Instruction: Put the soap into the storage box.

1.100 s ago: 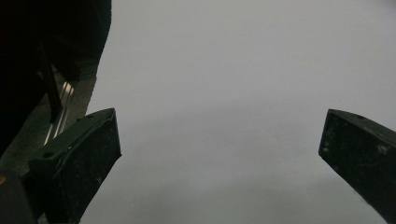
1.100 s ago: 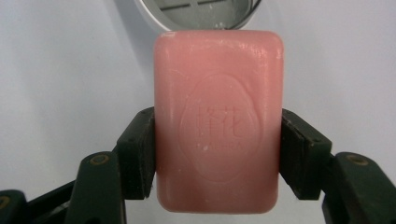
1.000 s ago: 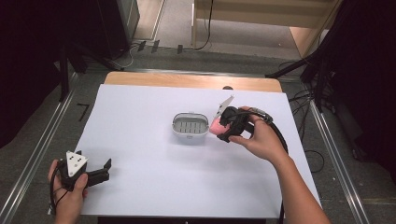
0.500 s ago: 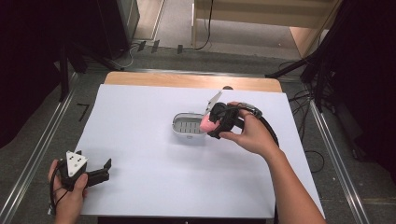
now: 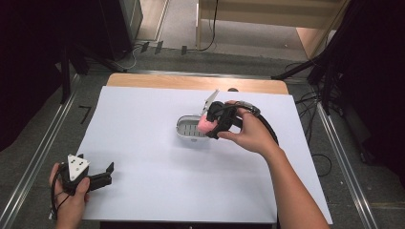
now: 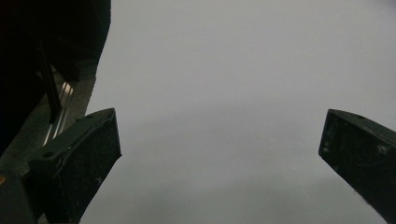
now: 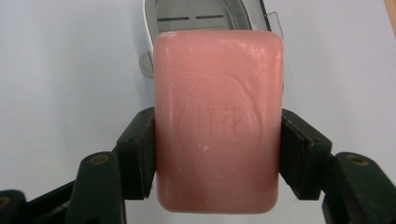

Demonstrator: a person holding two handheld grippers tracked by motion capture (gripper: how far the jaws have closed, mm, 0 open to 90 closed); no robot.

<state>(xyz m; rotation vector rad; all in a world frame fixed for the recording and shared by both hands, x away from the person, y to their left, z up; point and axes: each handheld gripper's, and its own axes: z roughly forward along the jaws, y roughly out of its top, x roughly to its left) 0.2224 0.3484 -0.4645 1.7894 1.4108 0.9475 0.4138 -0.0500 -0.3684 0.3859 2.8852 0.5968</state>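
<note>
The right gripper is clamped on a pink bar of soap, its two black jaws pressing on the bar's long sides about halfway down, so the stamped face of the bar looks straight at the right gripper view. In the high view this right gripper sits over the near-right edge of a small grey soap dish, with the soap just above the dish's right end; whether the bar touches the dish I cannot tell. In the right gripper view the dish shows behind the top of the bar, its slotted floor bare. The right hand grips the tool from the right, and a black cable loops away behind it.

The dish stands near the middle of the white worktop. The left gripper lies low at the near-left corner of the worktop, held by the left hand, well apart from the dish. Its jaws stand wide with nothing between them, as the left gripper view shows over plain white surface.
</note>
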